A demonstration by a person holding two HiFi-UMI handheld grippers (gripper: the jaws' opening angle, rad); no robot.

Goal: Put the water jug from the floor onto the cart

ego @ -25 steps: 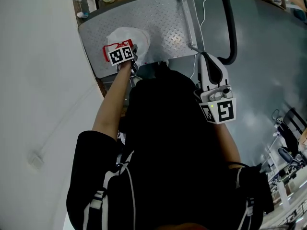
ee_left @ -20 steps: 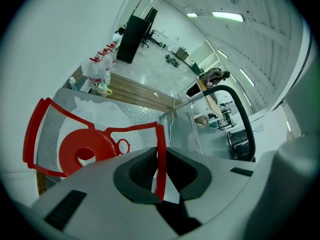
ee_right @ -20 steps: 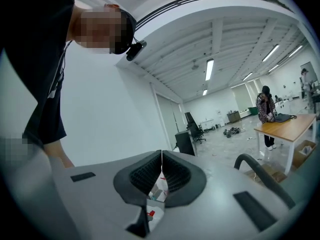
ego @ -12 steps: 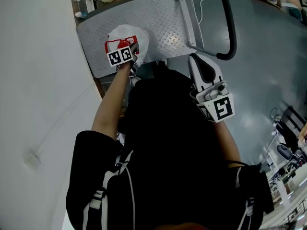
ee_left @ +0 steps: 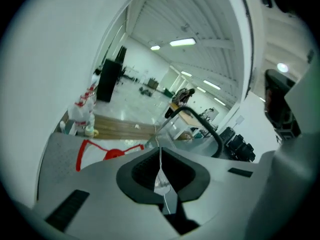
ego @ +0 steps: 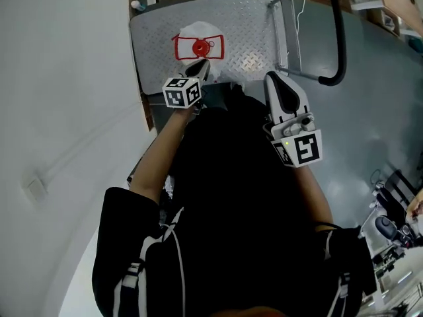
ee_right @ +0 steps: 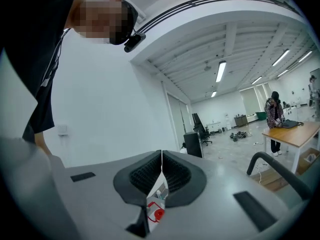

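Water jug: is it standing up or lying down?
Standing up. The water jug sits on the cart, its red cap facing straight up in the head view.

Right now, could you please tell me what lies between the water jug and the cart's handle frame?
Nothing lies between the water jug and the handle frame. That stretch is only the cart's diamond-plate deck, left bare, as the head view shows.
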